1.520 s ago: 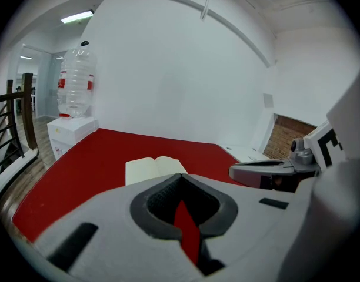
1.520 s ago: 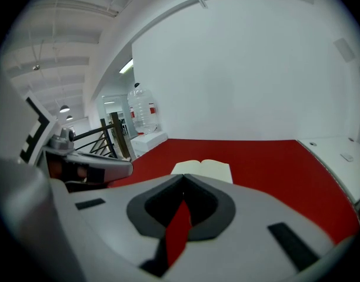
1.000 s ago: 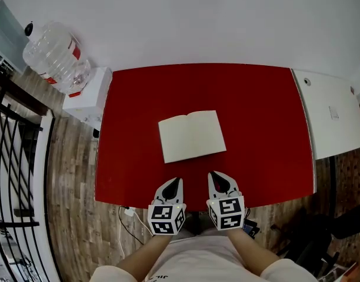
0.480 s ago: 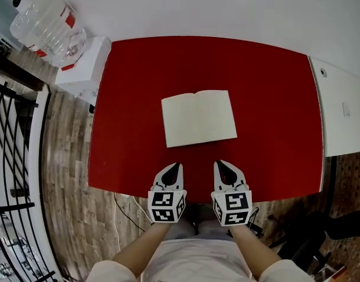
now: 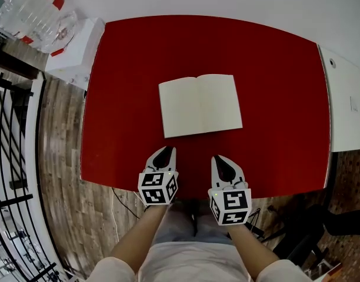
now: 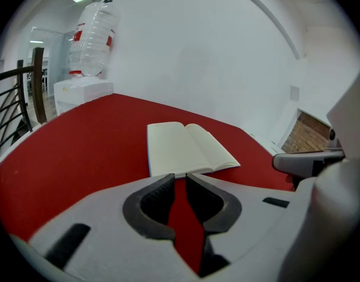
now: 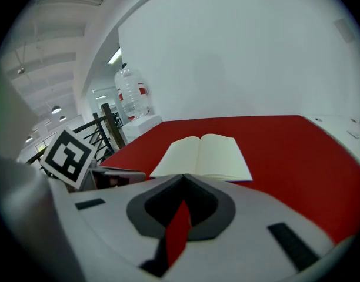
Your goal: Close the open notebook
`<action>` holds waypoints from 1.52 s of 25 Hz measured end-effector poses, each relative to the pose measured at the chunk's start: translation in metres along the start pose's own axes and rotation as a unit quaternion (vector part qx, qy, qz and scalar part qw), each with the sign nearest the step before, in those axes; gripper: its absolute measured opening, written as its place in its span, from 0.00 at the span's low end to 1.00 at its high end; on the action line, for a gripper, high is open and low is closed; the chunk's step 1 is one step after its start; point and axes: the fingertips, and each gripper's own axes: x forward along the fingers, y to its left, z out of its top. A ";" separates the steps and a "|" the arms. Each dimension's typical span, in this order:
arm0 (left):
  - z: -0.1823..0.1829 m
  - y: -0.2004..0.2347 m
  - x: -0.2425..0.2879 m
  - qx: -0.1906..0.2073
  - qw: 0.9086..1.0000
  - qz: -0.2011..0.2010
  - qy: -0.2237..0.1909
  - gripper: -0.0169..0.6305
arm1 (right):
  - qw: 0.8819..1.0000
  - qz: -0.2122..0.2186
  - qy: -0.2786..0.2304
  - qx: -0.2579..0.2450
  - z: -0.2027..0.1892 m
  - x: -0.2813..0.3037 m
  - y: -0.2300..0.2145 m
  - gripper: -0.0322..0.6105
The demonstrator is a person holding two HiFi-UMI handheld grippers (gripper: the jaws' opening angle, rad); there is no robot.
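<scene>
My left tongs (image 5: 165,154) had just been parting. A narrow slot stood between the jaws, with only the red worktop (image 5: 121,69) showing through and nothing held. My right tongs (image 5: 221,160) were closed tip to tip and empty.

Compared with a second ago, both tongs had dropped toward the worktop's near edge at the lower centre of the head view, and the notebook (image 5: 200,105) sat larger in the frame. It lay open and flat at the centre, cream pages up, apart from both tongs.

Judgement: approach under way, no page touched. The left tongs appeared to be readying for the left-hand leaf.
</scene>
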 end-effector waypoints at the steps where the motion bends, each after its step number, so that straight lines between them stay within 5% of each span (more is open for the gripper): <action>1: -0.001 0.004 0.004 -0.008 1.000 0.000 0.004 0.12 | 1.000 0.001 0.002 0.000 -0.002 0.002 0.000 0.06; 10: -0.009 0.027 0.030 -0.074 0.997 -0.002 0.037 0.27 | 1.000 0.002 0.015 0.012 -0.014 0.014 -0.001 0.06; 24: -0.008 0.040 0.051 -0.144 0.988 -0.002 0.055 0.28 | 0.999 0.004 0.021 0.025 -0.016 0.026 0.000 0.06; 30: -0.005 0.050 0.048 -0.150 0.987 0.015 0.048 0.10 | 0.999 0.004 0.024 0.026 -0.017 0.030 0.002 0.06; 38: -0.005 0.053 0.047 -0.139 0.989 0.028 0.043 0.06 | 0.999 0.001 0.027 0.028 -0.020 0.033 0.000 0.06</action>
